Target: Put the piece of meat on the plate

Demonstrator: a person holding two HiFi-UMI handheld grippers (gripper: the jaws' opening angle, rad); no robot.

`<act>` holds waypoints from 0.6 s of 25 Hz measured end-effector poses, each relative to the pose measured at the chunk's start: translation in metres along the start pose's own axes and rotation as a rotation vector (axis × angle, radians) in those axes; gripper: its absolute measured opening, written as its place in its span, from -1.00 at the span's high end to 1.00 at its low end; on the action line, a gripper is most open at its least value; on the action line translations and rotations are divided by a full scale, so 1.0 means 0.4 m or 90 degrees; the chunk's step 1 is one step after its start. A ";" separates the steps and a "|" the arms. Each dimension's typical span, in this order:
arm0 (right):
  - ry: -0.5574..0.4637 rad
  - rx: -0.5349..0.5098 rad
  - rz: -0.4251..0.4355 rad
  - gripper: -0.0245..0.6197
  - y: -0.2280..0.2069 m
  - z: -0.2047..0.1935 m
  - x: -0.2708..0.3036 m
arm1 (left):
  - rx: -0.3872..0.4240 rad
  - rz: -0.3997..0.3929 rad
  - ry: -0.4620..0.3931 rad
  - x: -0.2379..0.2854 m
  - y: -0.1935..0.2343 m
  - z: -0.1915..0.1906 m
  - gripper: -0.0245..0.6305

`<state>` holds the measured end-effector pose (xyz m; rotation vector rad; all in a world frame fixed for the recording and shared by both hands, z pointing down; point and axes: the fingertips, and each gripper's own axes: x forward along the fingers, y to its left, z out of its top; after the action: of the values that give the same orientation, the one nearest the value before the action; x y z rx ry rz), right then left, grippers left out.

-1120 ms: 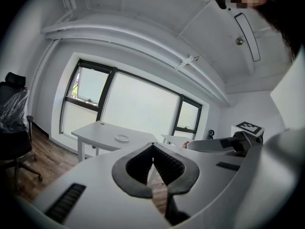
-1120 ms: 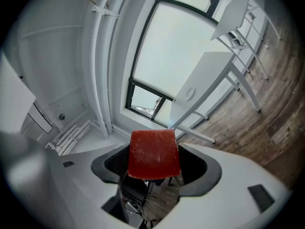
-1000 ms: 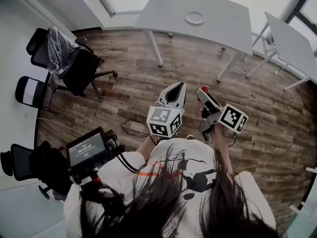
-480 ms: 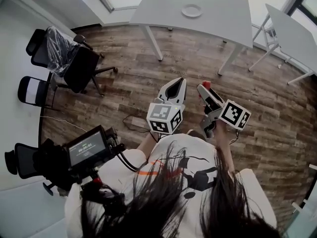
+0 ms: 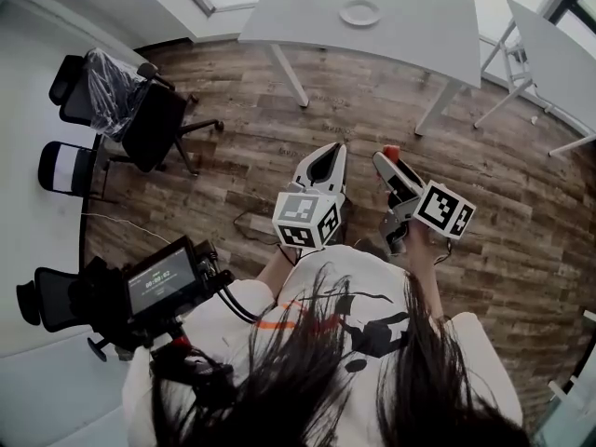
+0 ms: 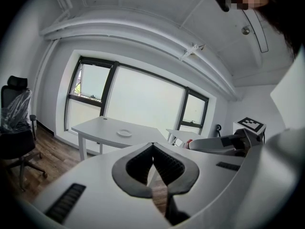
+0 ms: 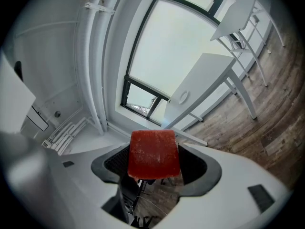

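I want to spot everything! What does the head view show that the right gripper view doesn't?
Only the head view: the shut left gripper, the black office chairs, the small screen and the person's hair. Only the right gripper view: the flat red face of the piece of meat clamped in the right gripper, and the white pipes. Both: the white table with the plate, and the wooden floor.
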<state>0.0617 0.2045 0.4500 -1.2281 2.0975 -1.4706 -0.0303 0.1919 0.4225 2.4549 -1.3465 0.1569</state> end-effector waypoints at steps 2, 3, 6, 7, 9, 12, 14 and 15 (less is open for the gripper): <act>-0.003 -0.012 0.000 -0.04 0.004 -0.003 -0.007 | 0.003 -0.003 -0.002 -0.002 -0.004 -0.002 0.91; -0.005 -0.017 0.000 -0.04 0.006 -0.004 -0.009 | 0.004 -0.006 -0.003 -0.002 -0.006 -0.004 0.91; -0.011 -0.020 -0.004 -0.04 0.000 0.024 0.039 | 0.005 -0.021 -0.003 0.052 0.027 0.006 0.91; -0.012 -0.017 -0.007 -0.04 -0.009 0.052 0.080 | 0.004 -0.025 0.001 0.097 0.055 0.018 0.91; -0.012 -0.007 -0.016 -0.04 -0.027 0.116 0.172 | 0.001 -0.030 0.010 0.196 0.119 0.049 0.91; -0.016 -0.001 -0.026 -0.04 -0.029 0.186 0.279 | -0.002 -0.041 0.012 0.294 0.197 0.110 0.91; -0.021 -0.008 -0.028 -0.04 -0.019 0.230 0.344 | -0.008 -0.045 0.001 0.348 0.247 0.156 0.91; -0.023 -0.009 -0.027 -0.04 -0.014 0.250 0.379 | -0.011 -0.044 -0.004 0.374 0.278 0.177 0.91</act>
<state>0.0404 0.0241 0.4450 -1.3013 2.0745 -1.4431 -0.0459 -0.0068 0.4206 2.4856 -1.2579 0.1206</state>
